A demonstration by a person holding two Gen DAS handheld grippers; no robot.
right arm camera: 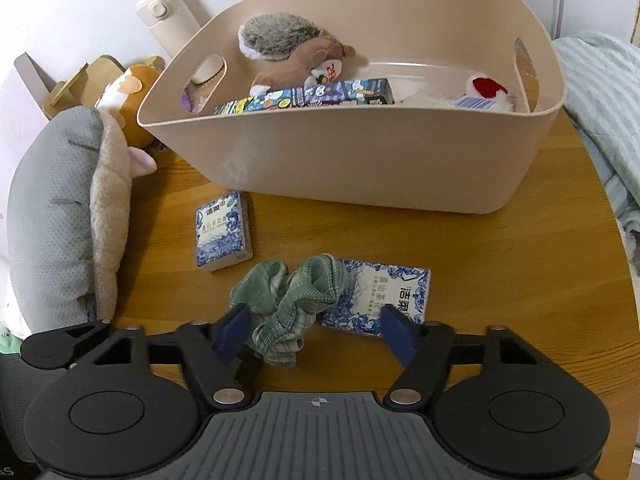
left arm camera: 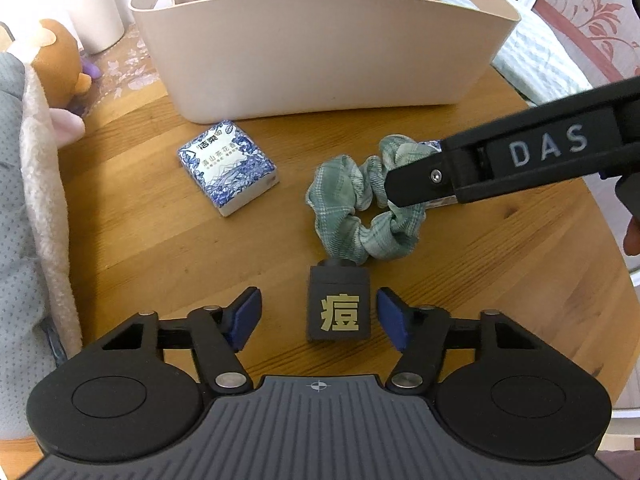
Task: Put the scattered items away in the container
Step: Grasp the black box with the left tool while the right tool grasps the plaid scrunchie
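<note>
A beige tub (left arm camera: 320, 56) (right arm camera: 360, 160) stands at the back of the round wooden table (left arm camera: 160, 248) and holds plush toys (right arm camera: 292, 52) and a printed box (right arm camera: 312, 96). A green scrunchie (left arm camera: 352, 208) (right arm camera: 288, 304) lies mid-table. My left gripper (left arm camera: 318, 316) is open, its pads either side of a small black box with a gold character (left arm camera: 339, 308). My right gripper (right arm camera: 316, 332) is open over the scrunchie, one finger (left arm camera: 424, 180) resting on it. Two blue-and-white tissue packs lie nearby, one left (left arm camera: 228, 166) (right arm camera: 222, 236), one right (right arm camera: 380, 300).
A grey and cream cushion (left arm camera: 28, 208) (right arm camera: 60, 220) borders the left table edge, with an orange plush (left arm camera: 64, 56) (right arm camera: 136, 100) and a white flask (right arm camera: 172, 16) behind it. Pale green bedding (right arm camera: 600, 120) (left arm camera: 536, 60) lies beyond the right edge.
</note>
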